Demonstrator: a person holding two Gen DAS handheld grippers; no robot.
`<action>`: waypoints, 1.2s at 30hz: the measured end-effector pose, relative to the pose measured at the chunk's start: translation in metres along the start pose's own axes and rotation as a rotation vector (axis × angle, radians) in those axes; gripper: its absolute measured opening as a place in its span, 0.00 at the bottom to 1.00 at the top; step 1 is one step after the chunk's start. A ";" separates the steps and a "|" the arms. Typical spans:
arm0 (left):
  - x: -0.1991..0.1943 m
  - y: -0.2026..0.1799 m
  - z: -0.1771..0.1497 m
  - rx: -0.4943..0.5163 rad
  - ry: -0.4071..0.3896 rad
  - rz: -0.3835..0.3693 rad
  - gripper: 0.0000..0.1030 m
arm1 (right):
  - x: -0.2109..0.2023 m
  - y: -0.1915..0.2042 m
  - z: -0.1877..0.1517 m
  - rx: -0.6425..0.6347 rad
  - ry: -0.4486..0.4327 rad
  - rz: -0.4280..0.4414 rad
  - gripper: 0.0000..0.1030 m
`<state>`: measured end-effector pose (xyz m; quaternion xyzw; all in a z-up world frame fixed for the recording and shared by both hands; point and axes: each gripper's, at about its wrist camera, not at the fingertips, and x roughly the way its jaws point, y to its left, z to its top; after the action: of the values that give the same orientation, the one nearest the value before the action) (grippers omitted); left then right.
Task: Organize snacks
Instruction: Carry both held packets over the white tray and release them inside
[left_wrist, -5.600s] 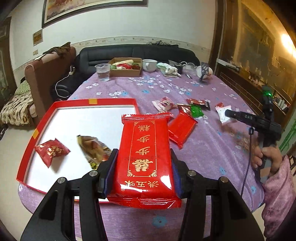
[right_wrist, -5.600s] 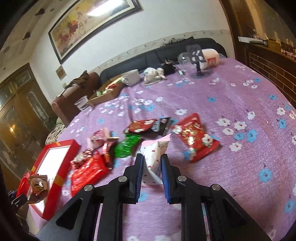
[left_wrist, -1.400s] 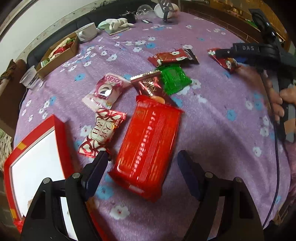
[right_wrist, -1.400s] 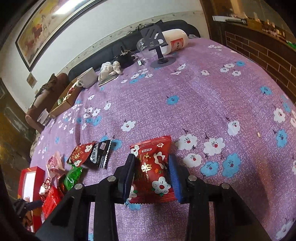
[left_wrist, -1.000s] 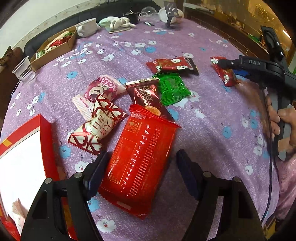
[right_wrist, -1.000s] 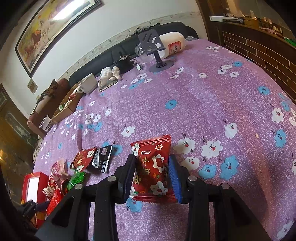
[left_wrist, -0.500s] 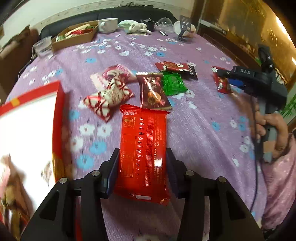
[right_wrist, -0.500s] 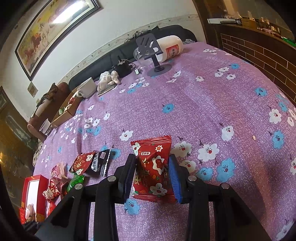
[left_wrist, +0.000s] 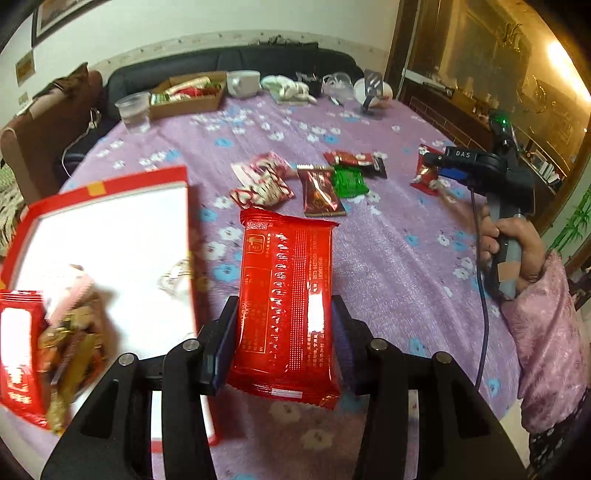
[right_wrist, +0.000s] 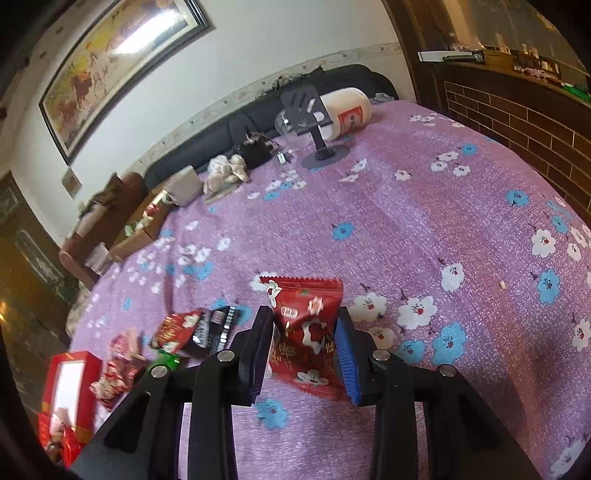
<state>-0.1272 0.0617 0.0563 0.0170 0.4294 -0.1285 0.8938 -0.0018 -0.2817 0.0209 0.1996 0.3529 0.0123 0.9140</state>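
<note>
My left gripper (left_wrist: 282, 347) is shut on a large red snack pack (left_wrist: 286, 295) and holds it above the purple tablecloth, just right of the red tray (left_wrist: 184, 221). The tray holds several snacks at its near left (left_wrist: 66, 332). My right gripper (right_wrist: 304, 349) is shut on a small red flowered snack bag (right_wrist: 306, 332) and holds it lifted; it also shows in the left wrist view (left_wrist: 428, 171). Several loose snacks (left_wrist: 317, 184) lie on the cloth beyond the tray.
At the table's far side stand a cardboard box of snacks (left_wrist: 188, 94), a plastic cup (left_wrist: 133, 110), a white mug (left_wrist: 242, 83), a phone stand (right_wrist: 314, 125) and a white jar (right_wrist: 347, 110). A black sofa (left_wrist: 221, 62) lies behind.
My left gripper closed on the large red pack, lifted it and swung toward the tray. My right gripper raised the small red bag off the cloth.
</note>
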 end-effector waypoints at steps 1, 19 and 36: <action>-0.003 0.002 0.000 -0.002 -0.006 0.007 0.44 | -0.003 0.000 0.000 0.010 -0.006 0.008 0.30; -0.022 0.020 -0.011 -0.048 -0.045 -0.011 0.44 | -0.010 -0.011 -0.021 0.137 0.088 0.092 0.25; -0.024 0.036 -0.013 -0.081 -0.056 -0.006 0.44 | -0.019 0.020 -0.029 0.067 0.061 0.159 0.19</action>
<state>-0.1423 0.1031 0.0638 -0.0242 0.4091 -0.1142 0.9050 -0.0327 -0.2556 0.0208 0.2571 0.3638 0.0792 0.8918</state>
